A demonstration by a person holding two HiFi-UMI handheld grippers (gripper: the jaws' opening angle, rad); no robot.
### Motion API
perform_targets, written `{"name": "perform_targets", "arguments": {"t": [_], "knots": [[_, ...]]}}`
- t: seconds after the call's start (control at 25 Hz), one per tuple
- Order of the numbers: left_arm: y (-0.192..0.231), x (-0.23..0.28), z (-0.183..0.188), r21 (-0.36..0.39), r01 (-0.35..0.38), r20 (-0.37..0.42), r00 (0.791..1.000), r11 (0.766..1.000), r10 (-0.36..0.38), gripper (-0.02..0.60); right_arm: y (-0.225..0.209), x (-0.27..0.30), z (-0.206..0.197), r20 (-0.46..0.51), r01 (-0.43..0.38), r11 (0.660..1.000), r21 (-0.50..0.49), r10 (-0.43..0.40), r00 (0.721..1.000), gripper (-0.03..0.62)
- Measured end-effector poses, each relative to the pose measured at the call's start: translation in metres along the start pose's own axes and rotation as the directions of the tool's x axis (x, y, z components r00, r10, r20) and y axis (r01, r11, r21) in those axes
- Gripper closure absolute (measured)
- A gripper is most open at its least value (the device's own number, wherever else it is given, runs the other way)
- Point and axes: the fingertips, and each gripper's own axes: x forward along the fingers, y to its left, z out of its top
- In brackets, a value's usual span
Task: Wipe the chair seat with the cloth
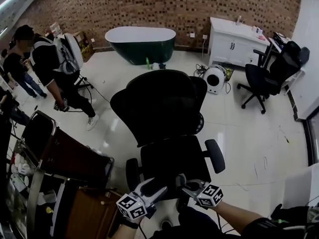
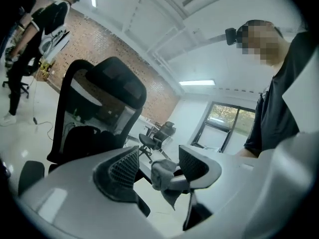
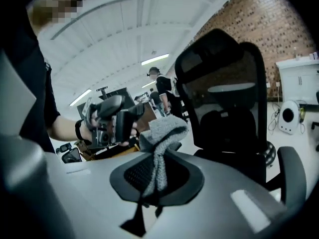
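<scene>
The right gripper point(image 3: 158, 159) is clenched on the grey cloth point(image 3: 163, 129). The cloth bunches up past the tips and trails down as a strand between the jaws. Just to its left, the left gripper point(image 2: 157, 159) has its jaws apart and grips nothing. The cloth shows just beyond its tips; I cannot tell whether it touches them. Ahead of both grippers and lower stands the black chair point(image 1: 164, 103). Its seat point(image 1: 172, 158) is nearest them, with the backrest upright beyond it.
</scene>
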Motion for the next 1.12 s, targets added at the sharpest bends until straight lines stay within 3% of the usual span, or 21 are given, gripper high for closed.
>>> {"name": "perform_targets", "arguments": {"t": [0.2,0.4,0.64,0.8,0.92,1.12], "knots": [[-0.071,-0.071,-0.004,0.047,0.052,0.039,0.998,0.998,-0.054,0.308,0.091,-0.037,0.013,0.162,0.029,0.999,0.023,-0.032,0.986,0.566],[-0.135,-0.138,-0.038,0.05,0.094,0.003,0.996,0.994,-0.094,0.307,0.186,-0.078,0.012,0.25,0.05,0.999,-0.018,-0.044,0.967,0.566],[-0.179,-0.207,-0.063,0.055,0.114,0.002,0.993,0.992,-0.114,0.302,0.266,-0.141,0.028,0.385,0.093,0.995,-0.024,-0.077,0.92,0.566],[-0.194,-0.238,-0.067,0.041,0.088,0.03,0.996,0.995,-0.089,0.302,0.299,-0.156,0.012,0.36,0.126,0.991,-0.049,-0.101,0.927,0.566],[-0.202,-0.248,-0.069,0.063,0.064,0.04,0.997,0.996,-0.066,0.302,0.316,-0.159,-0.001,0.327,0.108,0.99,-0.092,-0.072,0.942,0.567],[-0.225,-0.247,-0.07,0.065,0.056,0.069,0.996,0.996,-0.06,0.302,0.333,-0.176,-0.003,0.336,0.098,0.989,-0.11,-0.056,0.94,0.568]]}}
